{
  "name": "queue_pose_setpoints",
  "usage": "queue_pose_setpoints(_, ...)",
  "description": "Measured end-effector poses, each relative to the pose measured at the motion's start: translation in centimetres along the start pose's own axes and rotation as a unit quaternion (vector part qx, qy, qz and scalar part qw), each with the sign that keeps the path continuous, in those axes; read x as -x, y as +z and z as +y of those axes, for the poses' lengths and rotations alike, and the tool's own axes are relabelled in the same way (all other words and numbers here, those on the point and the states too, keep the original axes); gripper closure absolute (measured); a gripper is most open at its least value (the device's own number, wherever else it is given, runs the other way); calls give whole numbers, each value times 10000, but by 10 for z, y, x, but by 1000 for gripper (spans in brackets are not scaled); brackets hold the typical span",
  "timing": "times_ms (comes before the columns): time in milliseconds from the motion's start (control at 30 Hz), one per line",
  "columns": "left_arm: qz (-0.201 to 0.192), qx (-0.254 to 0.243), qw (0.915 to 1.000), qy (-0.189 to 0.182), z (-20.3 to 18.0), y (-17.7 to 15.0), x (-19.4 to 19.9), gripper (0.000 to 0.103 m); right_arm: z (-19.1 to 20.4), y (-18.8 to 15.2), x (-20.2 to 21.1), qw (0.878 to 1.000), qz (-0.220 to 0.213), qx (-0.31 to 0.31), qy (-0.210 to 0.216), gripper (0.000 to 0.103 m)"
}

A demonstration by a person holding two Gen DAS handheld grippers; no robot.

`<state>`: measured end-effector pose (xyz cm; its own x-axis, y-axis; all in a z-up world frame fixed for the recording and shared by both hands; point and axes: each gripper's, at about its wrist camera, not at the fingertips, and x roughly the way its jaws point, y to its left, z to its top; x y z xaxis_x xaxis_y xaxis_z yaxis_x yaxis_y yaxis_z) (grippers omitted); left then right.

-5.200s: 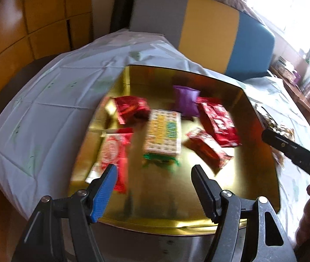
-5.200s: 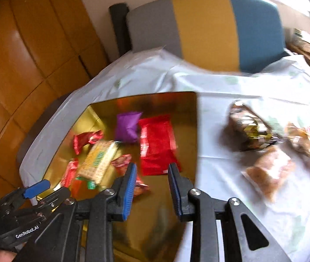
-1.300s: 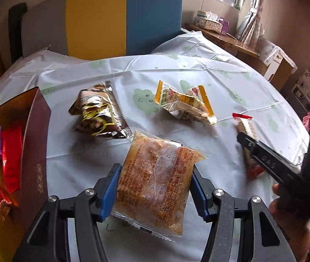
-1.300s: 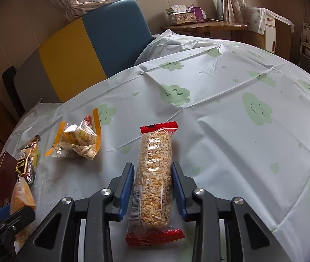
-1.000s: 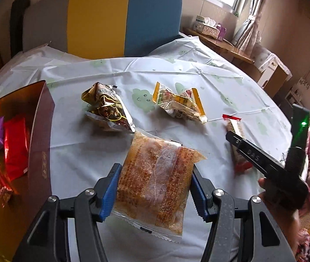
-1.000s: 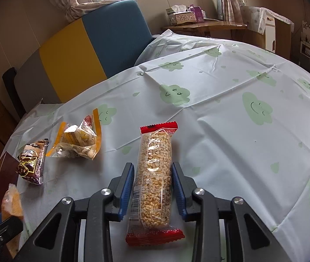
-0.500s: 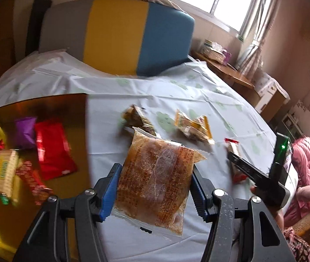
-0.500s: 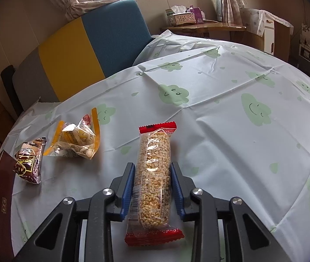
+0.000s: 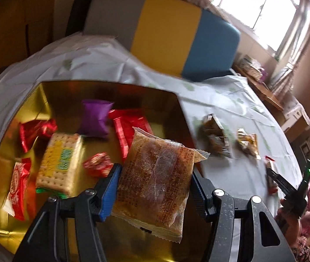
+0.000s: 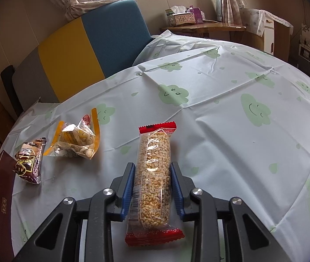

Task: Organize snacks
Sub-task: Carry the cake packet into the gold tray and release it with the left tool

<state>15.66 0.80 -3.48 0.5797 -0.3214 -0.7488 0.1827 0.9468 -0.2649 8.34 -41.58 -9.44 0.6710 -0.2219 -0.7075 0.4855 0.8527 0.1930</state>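
My left gripper (image 9: 154, 187) is shut on an orange-brown cracker packet (image 9: 155, 181) and holds it above the right side of the gold snack box (image 9: 4, 222). The box holds a purple packet (image 9: 95, 118), several red packets (image 9: 128, 131) and a biscuit pack (image 9: 60, 159). My right gripper (image 10: 152, 187) is shut on a long red-ended grain bar (image 10: 154, 174), just over the tablecloth. A yellow nut bag (image 10: 76, 139) and a dark chocolate packet (image 10: 28, 160) lie left of it.
The round table has a white cloth with green clouds (image 10: 242, 120). A grey, yellow and blue sofa (image 10: 89, 45) stands behind it. A wooden side table with a tissue box (image 10: 183, 18) is at the back right. The box's dark red wall (image 10: 1, 196) is at far left.
My left gripper has swung left with the cracker packet, from over the tablecloth to over the gold box. The right gripper has stayed put, holding the grain bar.
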Motion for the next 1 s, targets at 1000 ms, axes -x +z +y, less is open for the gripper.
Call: queue_pose_setpoints(1000, 730, -32, 9964, -425, 1, 8, -42, 43, 5, -2, 1, 9998, 3, 101, -161, 70)
